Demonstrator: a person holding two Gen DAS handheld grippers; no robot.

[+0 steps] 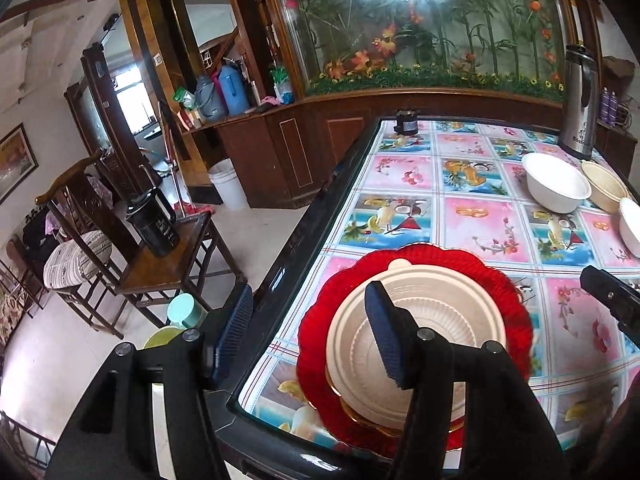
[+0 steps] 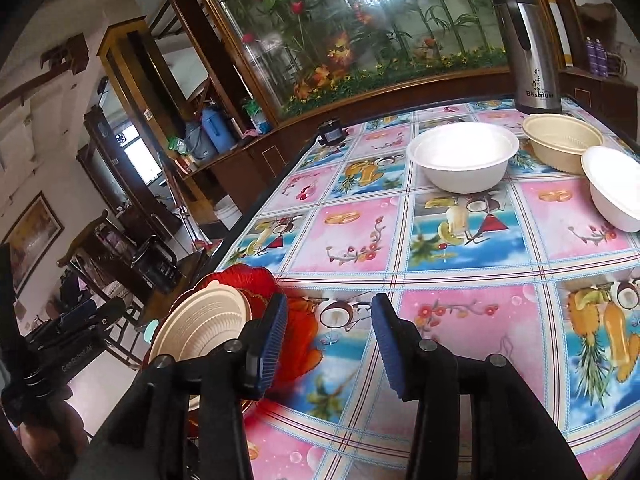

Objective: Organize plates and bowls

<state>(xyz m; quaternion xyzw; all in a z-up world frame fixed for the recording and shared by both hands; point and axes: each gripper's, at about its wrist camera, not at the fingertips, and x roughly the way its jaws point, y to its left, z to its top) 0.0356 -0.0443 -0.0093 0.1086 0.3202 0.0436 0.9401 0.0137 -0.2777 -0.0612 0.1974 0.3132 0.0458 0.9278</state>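
Nearby, thermos (image 2: 526, 44) stands behind three bowls (image 2: 464, 156).

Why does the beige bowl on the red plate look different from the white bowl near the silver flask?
The ribbed beige bowl sits on the red scalloped plate at the near table edge; the smooth white bowl stands straight on the patterned tablecloth, farther back. The beige one shows ridged rings inside; the white one is plain. The beige one has a small tab on its rim; the white one shows none. Both are round, empty and upright.
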